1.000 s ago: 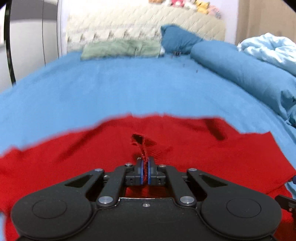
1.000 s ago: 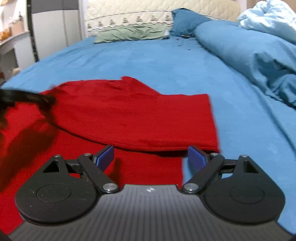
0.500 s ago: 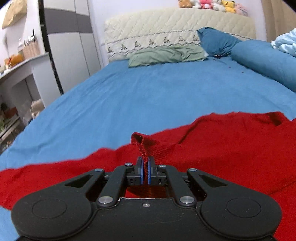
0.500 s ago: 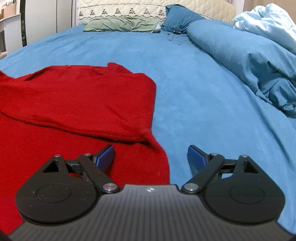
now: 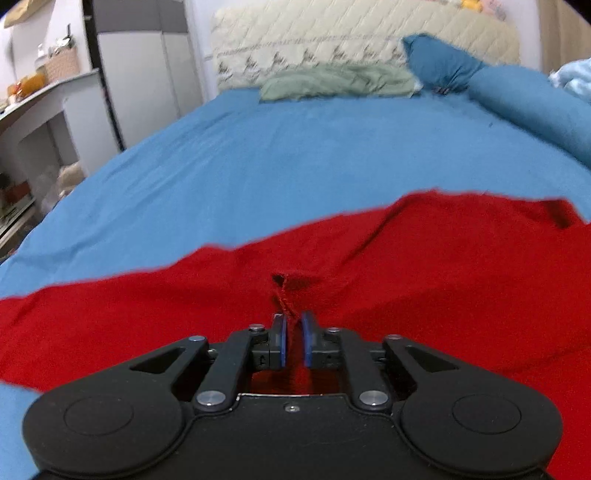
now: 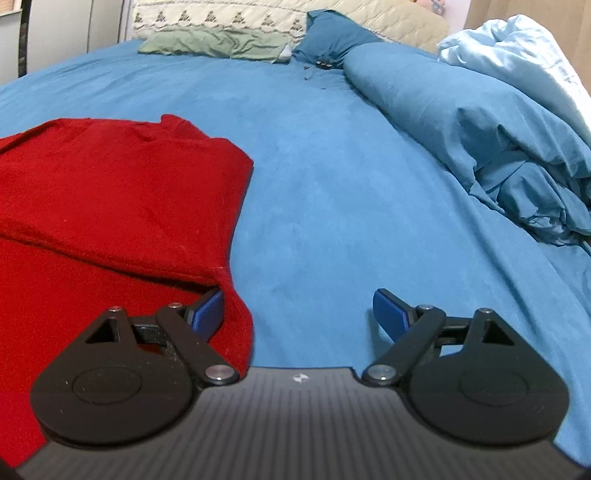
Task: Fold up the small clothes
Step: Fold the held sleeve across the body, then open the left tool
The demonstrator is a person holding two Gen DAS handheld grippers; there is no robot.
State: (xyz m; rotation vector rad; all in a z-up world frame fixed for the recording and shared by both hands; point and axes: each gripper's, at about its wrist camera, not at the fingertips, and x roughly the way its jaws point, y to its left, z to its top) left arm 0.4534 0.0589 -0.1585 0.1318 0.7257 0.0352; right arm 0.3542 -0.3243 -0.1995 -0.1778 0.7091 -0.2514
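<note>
**Q:** Left wrist view: how do the tongs stand, and what do they touch?

**A:** The left gripper (image 5: 293, 338) has its two blue pads (image 5: 281, 343) drawn almost together, with a narrow slot between them. A raised pinch of the red garment (image 5: 424, 273) runs up through that slot; the fabric touches the pads, so the tongs are clamped on the cloth. Just beyond the tips the pinched fold forms a small dark pocket. The garment lies spread across the near part of the blue bedsheet (image 5: 295, 155), filling the lower half of the view from edge to edge. Farther off lie a green pillow (image 5: 336, 81), a dark blue pillow (image 5: 439, 62) and a quilted headboard (image 5: 362, 33); a white wardrobe (image 5: 147, 74) stands at the left.

**Q:** Right wrist view: the same points.

**A:** The right gripper (image 6: 297, 310) has its fingers wide apart and holds nothing. The left-hand pad (image 6: 208, 314) sits at the right edge of the red garment (image 6: 122, 192), under the lip of a folded-over layer; whether it touches the cloth cannot be told. The other pad (image 6: 389, 312) is over bare bedsheet (image 6: 332, 184). The garment lies at the left of the view, an upper layer folded over a lower one. A bunched blue duvet (image 6: 480, 122) lies well apart at the right.
</note>
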